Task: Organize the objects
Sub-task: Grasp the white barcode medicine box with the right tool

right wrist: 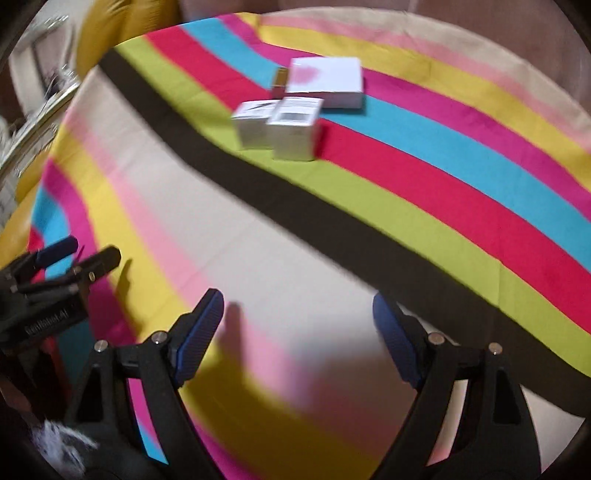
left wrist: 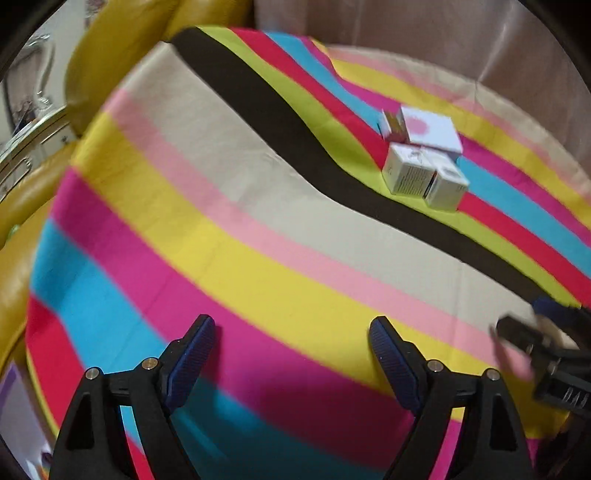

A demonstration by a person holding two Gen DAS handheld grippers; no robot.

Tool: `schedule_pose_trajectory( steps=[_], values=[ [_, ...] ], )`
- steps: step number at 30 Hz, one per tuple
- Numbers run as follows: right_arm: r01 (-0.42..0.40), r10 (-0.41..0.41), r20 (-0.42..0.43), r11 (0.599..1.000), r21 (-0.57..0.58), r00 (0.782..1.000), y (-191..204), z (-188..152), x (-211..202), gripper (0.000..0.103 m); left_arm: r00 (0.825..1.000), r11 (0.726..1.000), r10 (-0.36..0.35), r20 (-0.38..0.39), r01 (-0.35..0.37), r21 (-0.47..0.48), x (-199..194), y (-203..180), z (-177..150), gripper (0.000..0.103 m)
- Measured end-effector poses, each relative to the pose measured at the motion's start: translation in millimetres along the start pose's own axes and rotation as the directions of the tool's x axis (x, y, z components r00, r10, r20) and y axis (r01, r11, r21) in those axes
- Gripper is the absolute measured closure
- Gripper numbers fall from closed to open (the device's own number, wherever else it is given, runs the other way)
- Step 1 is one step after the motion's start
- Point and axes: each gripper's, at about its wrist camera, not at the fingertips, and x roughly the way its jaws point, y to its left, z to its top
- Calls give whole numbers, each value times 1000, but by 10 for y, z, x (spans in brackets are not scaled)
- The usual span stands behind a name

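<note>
Several small white boxes sit in a tight cluster on the striped cloth. A flat white box with a pink blot (left wrist: 432,131) (right wrist: 325,79) lies at the back, with a small yellow-marked box (left wrist: 392,127) (right wrist: 279,79) at its left. Two upright white cartons (left wrist: 408,173) (right wrist: 293,127) stand side by side in front of them. My left gripper (left wrist: 291,332) is open over the pink and yellow stripes, nothing between its fingers. My right gripper (right wrist: 298,310) is open over the beige stripe, also holding nothing. Both are well short of the boxes. Each gripper shows at the edge of the other's view.
The striped cloth (left wrist: 258,229) (right wrist: 406,206) covers the round table. A yellow leather seat (left wrist: 110,55) stands beyond the table's far left edge. A plain pinkish wall or curtain (left wrist: 443,26) is behind. Glassy clutter (right wrist: 40,110) lies at the left.
</note>
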Motion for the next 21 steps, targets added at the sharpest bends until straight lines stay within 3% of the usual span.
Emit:
schedule_pose_trajectory(
  steps=[2, 4, 14, 17, 19, 21],
  values=[
    [-3, 3, -5, 1000, 14, 1000, -43, 113, 104, 17, 1000, 1000, 2, -2, -2, 5, 58, 16, 34, 11],
    [3, -3, -3, 1000, 4, 1000, -30, 307, 247, 14, 999, 999, -28, -22, 29, 30, 93, -4, 43, 0],
    [-18, 17, 21, 999, 35, 1000, 53, 1099, 792, 13, 999, 999, -36, -18, 36, 39, 89, -19, 13, 0],
    [28, -32, 42, 995, 96, 999, -119, 1104, 759, 13, 999, 999, -34, -18, 35, 38, 98, -27, 17, 0],
    [0, -12, 73, 987, 161, 997, -240, 1068, 679, 13, 999, 999, -34, -18, 34, 37, 88, -18, 14, 0],
    [-26, 18, 80, 994, 106, 997, -159, 1096, 675, 13, 999, 999, -33, -18, 34, 36, 84, -17, 12, 0]
  ],
)
